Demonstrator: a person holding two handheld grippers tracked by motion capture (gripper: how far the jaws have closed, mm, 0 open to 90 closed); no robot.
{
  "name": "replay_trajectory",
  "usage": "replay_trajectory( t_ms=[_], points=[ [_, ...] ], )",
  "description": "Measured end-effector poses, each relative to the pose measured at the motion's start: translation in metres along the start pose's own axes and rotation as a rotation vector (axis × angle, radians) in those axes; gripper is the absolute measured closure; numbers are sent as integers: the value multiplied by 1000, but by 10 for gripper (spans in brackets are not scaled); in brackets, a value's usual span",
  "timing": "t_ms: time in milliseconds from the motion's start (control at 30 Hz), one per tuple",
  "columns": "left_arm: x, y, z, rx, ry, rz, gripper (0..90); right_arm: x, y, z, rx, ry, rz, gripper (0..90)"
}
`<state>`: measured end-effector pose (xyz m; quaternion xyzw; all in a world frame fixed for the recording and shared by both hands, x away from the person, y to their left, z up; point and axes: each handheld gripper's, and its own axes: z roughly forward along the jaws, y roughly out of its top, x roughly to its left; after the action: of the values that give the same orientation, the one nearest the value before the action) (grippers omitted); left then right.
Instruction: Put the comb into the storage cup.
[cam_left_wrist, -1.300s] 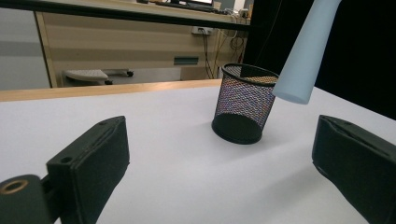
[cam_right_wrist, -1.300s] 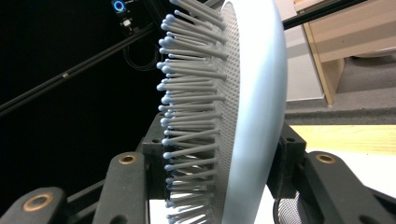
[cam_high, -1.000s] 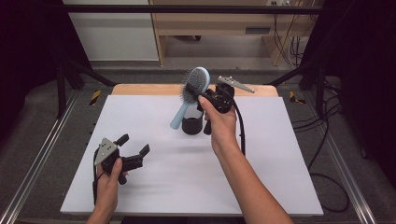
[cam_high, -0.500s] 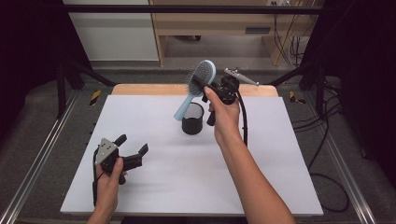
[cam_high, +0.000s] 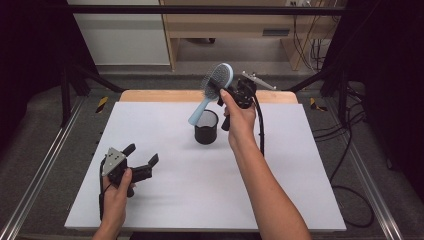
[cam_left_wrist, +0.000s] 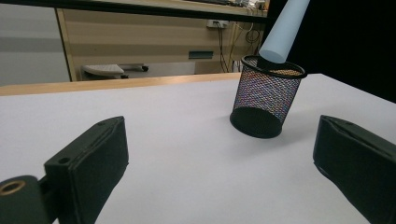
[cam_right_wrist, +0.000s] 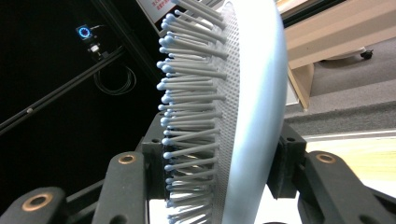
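High view: right gripper (cam_high: 220, 92) is clamped on the head of the pale blue hairbrush (cam_high: 215, 82), held up over the far middle of the white table (cam_high: 300, 165). Brush hangs tilted, handle end pointing down toward the black mesh cup (cam_high: 206, 127), just above its rim.

Right gripper view: both jaws press the brush head, one against the bristle side, one against the smooth back. Grip looks firm.

Left gripper view: handle tip (cam_left_wrist: 280, 39) sits at the cup's far rim, not inside. Left gripper (cam_high: 142, 160) rests low at the near left of the table, jaws wide apart, nothing between them, well apart from the cup.

Step in hand, as judged: lowering the brush handle-first into the cup. Next move calls for centring the tip over the opening, then straight descent; the light cup could tip if the handle catches the rim.
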<state>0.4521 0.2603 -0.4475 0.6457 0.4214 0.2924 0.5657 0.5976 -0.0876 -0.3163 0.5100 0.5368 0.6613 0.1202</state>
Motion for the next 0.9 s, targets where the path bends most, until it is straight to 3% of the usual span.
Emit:
replay_trajectory(
  t_ms=[400, 767, 900],
  points=[
    [1, -1, 0, 3, -1, -8, 35, -11, -1, 8, -22, -12, 39, 519],
    [3, 0, 0, 3, -1, -8, 35, -14, 2, 6, -33, -33, 27, 519],
    [2, -1, 1, 8, -2, -5, 35, -13, 4, 5, -29, -48, 2, 518]
  ],
)
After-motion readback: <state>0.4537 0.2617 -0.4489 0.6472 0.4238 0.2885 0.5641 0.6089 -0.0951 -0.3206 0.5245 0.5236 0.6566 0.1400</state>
